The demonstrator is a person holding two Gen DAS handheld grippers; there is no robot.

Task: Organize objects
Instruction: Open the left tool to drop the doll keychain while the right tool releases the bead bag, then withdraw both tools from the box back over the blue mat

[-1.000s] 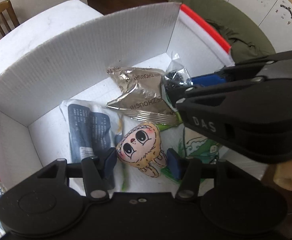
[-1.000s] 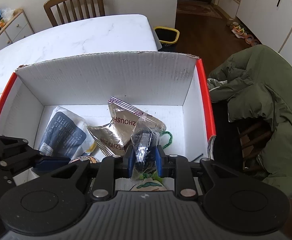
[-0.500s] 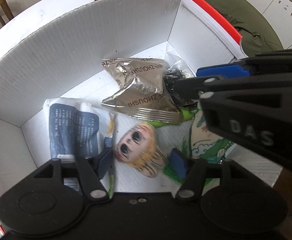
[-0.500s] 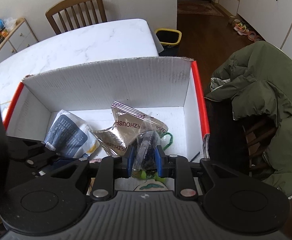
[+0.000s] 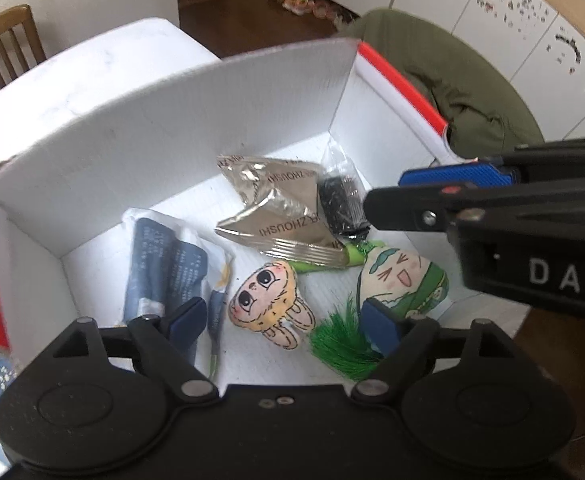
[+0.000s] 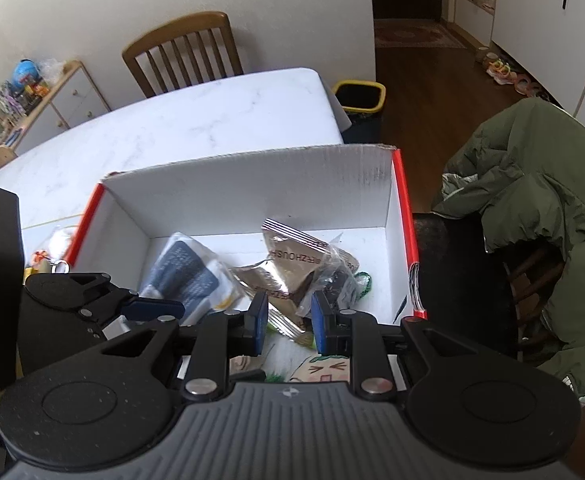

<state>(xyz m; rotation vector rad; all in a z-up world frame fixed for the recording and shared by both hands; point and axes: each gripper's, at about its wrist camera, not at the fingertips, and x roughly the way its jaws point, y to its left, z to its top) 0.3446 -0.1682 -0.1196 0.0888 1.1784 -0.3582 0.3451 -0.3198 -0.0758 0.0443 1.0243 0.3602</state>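
Observation:
A white cardboard box [image 5: 164,136] with red rims [image 6: 403,216] holds a silver foil packet [image 5: 276,204], a blue-and-white pouch [image 5: 164,268], a tan plush doll [image 5: 268,300] and a green doll with a tassel [image 5: 408,280]. A clear bag of small black parts [image 5: 342,204] lies against the foil packet near the right wall, also seen in the right wrist view [image 6: 338,280]. My right gripper [image 6: 289,318] is open just short of that bag, holding nothing. My left gripper [image 5: 282,322] hovers open above the tan doll.
The box sits on a white marble table [image 6: 196,120]. A wooden chair [image 6: 184,52] stands at the table's far end and a green jacket [image 6: 532,184] hangs over a chair to the right. Small items [image 6: 48,258] lie left of the box.
My right gripper has opened and let go of the clear bag, which now rests in the box. Both grippers have drawn back and up from the box floor.

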